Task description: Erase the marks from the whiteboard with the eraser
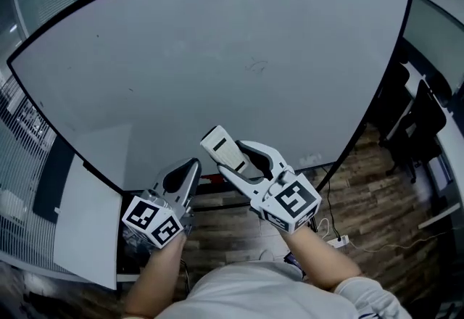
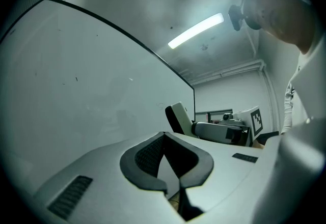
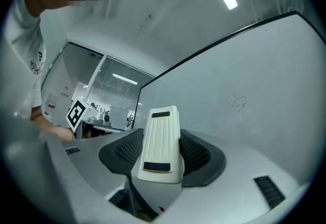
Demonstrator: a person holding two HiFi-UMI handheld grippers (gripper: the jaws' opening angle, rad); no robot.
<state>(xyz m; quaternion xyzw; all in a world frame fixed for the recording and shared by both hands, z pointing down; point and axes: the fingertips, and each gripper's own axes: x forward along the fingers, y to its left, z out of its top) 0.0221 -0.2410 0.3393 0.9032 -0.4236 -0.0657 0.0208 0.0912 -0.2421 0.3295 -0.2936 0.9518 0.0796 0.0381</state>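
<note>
The whiteboard (image 1: pixel 217 35) fills the head view, with a faint scribble (image 1: pixel 255 65) right of its middle and a few tiny specks (image 1: pixel 131 90) at the left. My right gripper (image 1: pixel 243 162) is shut on a cream eraser (image 1: pixel 219 145), held below the board and off its surface. In the right gripper view the eraser (image 3: pixel 162 136) stands between the dark pads (image 3: pixel 201 154), and the scribble (image 3: pixel 237 102) lies up and to the right. My left gripper (image 1: pixel 181 181) is shut and empty, low beside the right one. The left gripper view also shows the eraser (image 2: pixel 179 117).
Black office chairs (image 1: pixel 415 122) stand at the right of the board. A white power strip (image 1: pixel 338 241) and cable lie on the wooden floor. A white panel (image 1: pixel 87 227) leans at the lower left. A ledge with a red item (image 1: pixel 210 180) runs under the board.
</note>
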